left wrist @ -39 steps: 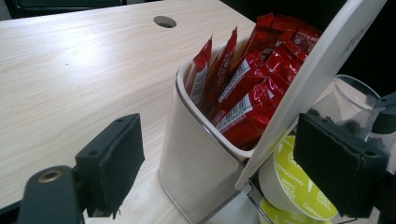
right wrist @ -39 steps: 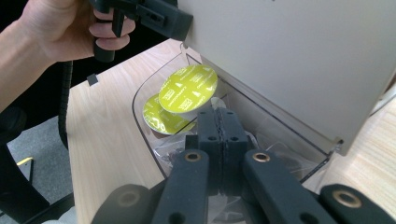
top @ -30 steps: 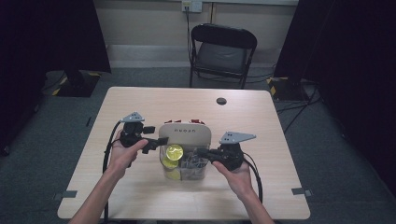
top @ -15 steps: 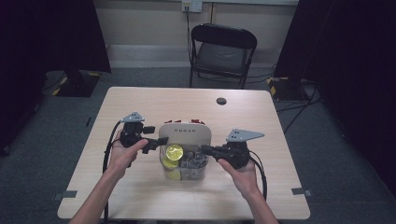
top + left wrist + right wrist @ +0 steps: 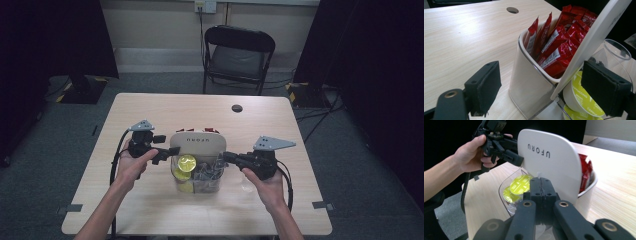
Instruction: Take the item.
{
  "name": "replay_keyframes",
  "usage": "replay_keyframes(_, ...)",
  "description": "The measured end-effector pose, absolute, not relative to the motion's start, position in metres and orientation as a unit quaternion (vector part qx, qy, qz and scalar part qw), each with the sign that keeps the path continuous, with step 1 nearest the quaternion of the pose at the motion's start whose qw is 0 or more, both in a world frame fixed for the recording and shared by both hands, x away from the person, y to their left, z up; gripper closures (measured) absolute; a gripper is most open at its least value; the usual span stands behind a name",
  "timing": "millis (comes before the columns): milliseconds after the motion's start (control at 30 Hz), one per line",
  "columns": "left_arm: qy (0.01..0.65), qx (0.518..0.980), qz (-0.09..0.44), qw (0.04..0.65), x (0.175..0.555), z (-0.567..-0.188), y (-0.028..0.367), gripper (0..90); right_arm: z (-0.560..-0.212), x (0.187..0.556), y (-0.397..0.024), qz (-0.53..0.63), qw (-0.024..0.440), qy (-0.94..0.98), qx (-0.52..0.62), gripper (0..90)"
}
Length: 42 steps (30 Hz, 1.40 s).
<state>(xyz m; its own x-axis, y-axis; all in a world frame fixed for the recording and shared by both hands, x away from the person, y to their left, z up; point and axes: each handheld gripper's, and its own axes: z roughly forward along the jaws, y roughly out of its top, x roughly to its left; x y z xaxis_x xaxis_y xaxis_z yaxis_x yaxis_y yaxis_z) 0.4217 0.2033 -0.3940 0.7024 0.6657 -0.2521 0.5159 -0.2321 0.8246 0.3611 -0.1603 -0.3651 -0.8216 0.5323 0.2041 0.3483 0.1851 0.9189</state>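
A white container (image 5: 196, 150) sits at table centre, its flat white lid (image 5: 549, 160) tilted up, lettered face toward the person. Behind the lid, at 12 o'clock, the white compartment is packed with red sachets (image 5: 559, 47) standing upright. In front, at 6 o'clock, a clear compartment (image 5: 200, 180) holds yellow-green capsules (image 5: 187, 163), at least 2 of them, one lying on another.

The left gripper (image 5: 170, 151) is at 9 o'clock of the container. Its jaws are partly spread and straddle the lid's edge: in the left gripper view 1 pad (image 5: 486, 85) hangs clear over bare table beside the white wall, the other pad (image 5: 605, 87) sits in front of the clear compartment. Whether that pad presses the lid, I cannot tell.

Over to 3 o'clock, the right gripper (image 5: 227, 157) points at the clear compartment, its jaws pressed flat together; a tiny whitish sliver shows at the tips in the right gripper view, too small to identify. It hovers just above the clear rim.

The wooden table (image 5: 150, 115) carries a round cable hole (image 5: 237, 108) at 1 o'clock. Beyond, at 12 o'clock, stands a black folding chair (image 5: 239, 55).
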Motion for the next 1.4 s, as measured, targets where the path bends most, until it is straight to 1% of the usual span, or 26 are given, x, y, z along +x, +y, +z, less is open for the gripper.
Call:
replay_keyframes(267,0.377,0.782,0.075,0.491,0.422,-0.394,0.203,15.6,-0.357,0.357,-0.176,0.581,0.093,0.752,0.297,90.0)
replay_keyframes(600,0.377,0.782,0.073,0.491,0.422,-0.395,0.201,15.6,-0.355,0.348,-0.198,0.573,0.109,0.751,0.311,90.0)
replay_keyframes(867,0.378,0.783,0.073,0.489,0.422,-0.395,0.201,15.7,-0.365,0.342,-0.218,0.556,0.119,0.753,0.332,90.0)
replay_keyframes(1033,0.378,0.783,0.072,0.488,0.422,-0.396,0.2,15.5,-0.377,0.339,-0.234,0.547,0.125,0.749,0.353,90.0)
replay_keyframes(1400,0.375,0.786,0.071,0.486,0.423,-0.396,0.2,15.6,-0.394,0.346,-0.235,0.525,0.124,0.756,0.37,90.0)
